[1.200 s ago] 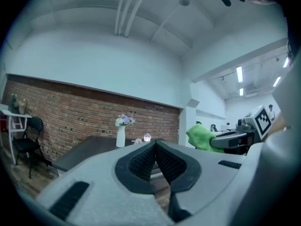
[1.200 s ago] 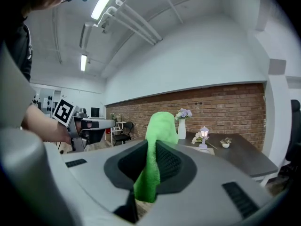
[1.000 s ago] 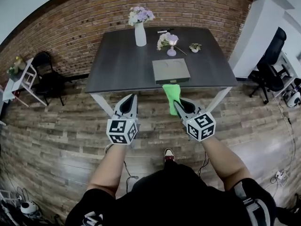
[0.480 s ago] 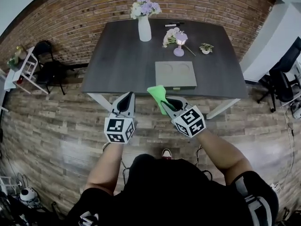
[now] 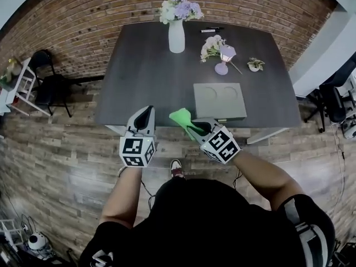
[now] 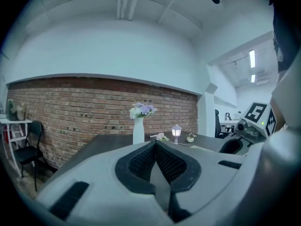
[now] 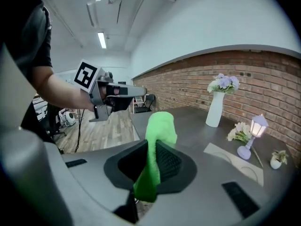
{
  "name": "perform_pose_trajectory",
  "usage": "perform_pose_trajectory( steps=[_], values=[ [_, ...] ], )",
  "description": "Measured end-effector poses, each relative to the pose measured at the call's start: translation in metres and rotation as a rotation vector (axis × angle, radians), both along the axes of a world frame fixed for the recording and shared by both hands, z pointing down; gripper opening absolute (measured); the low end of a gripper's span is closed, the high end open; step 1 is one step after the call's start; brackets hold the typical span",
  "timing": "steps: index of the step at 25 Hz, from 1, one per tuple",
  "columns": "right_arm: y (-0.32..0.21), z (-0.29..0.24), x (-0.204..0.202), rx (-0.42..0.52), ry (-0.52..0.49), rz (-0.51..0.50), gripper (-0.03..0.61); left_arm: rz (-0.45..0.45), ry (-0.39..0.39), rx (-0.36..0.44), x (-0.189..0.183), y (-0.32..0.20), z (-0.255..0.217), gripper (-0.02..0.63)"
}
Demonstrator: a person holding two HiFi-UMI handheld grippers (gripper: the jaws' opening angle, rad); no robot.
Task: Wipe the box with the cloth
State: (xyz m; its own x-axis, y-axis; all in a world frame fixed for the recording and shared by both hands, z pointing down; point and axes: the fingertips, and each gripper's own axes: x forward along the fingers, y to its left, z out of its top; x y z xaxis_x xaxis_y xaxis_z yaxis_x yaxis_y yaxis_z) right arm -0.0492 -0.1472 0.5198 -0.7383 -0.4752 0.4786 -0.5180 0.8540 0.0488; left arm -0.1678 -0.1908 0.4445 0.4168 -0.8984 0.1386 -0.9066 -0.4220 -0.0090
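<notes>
head view: box (image 5: 219, 100) flat on table (image 5: 144, 71), front right, long side along the near edge; right claw (image 5: 194, 128) clamped on green cloth (image 5: 181, 117), free end pointing up-left toward table | left gripper view: left claw (image 6: 155, 147) closed, nothing in it | right gripper view: cloth runs lengthwise between jaws, sticks out past tips

Both forearms (image 5: 129, 191) reach forward. The left gripper (image 5: 146, 114) points far, jaws together with nothing between. The right gripper (image 5: 198, 128), just right of it, points far-left, jaws closed on a green cloth (image 5: 181, 117).
</notes>
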Motion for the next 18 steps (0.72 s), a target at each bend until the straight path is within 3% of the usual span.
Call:
perform_pose_trajectory(
  steps=[5,12,18],
  values=[
    [-0.037,0.031,-0.01,-0.08,0.103,0.052,0.049,0.087,-0.06,0.022,-0.025,-0.068,-0.006,0.009],
    [-0.068,0.051,-0.009,-0.118,0.173,0.057,0.049,0.19,-0.024,-0.015,0.0,-0.105,0.01,0.009],
    [-0.085,0.07,-0.004,-0.171,0.228,0.001,0.049,0.171,-0.004,-0.03,0.009,-0.129,0.014,0.009]
  ],
)
